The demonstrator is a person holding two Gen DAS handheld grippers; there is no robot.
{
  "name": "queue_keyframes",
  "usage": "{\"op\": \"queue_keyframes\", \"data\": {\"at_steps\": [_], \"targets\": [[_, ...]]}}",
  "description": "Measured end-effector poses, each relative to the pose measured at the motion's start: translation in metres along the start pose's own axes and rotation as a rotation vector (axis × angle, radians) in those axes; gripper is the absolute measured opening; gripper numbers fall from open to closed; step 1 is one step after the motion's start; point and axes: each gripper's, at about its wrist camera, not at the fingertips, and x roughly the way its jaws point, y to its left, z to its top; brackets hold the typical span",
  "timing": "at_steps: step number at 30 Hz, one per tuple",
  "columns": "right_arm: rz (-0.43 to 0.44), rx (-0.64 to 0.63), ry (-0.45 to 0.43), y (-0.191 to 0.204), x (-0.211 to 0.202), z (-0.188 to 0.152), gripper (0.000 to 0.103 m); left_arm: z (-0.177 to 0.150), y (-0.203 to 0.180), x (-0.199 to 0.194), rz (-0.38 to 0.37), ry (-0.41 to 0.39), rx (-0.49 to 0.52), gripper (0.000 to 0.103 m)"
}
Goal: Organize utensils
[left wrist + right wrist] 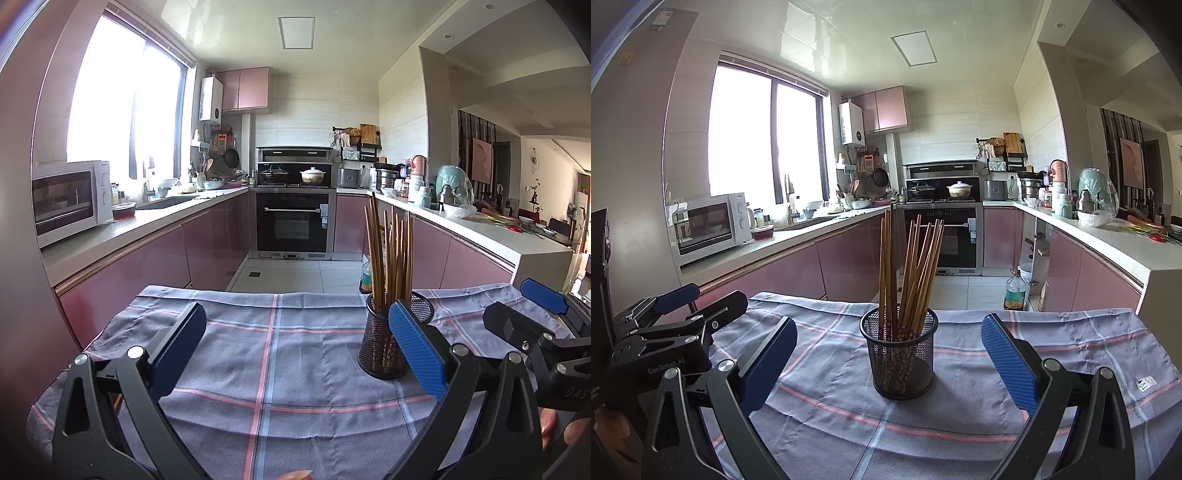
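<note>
A checked cloth [960, 424] covers the table. Left gripper [295, 350], jaws wide apart, holds nothing. Right gripper [890, 363], jaws likewise apart, frames a mesh holder [899, 354] of upright chopsticks [912, 273]. Only the right view shows an oil bottle [1014, 291] on the floor beyond, unobstructed.

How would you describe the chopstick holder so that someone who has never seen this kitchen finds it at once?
Start at the checked cloth covering the table in the foreground. On it stands a black mesh cup, upright, holding a bunch of brown chopsticks. Nothing else stands on the cloth, and it sits centred ahead of the open right claw.
</note>
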Motion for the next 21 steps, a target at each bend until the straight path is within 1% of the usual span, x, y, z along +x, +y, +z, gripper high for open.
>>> {"op": "queue_keyframes", "data": {"at_steps": [21], "targets": [[-0.002, -0.001, -0.001, 0.0000, -0.0008, 0.0013, 0.096, -0.0005, -0.0020, -0.0009, 0.002, 0.002, -0.001, 0.098]]}}
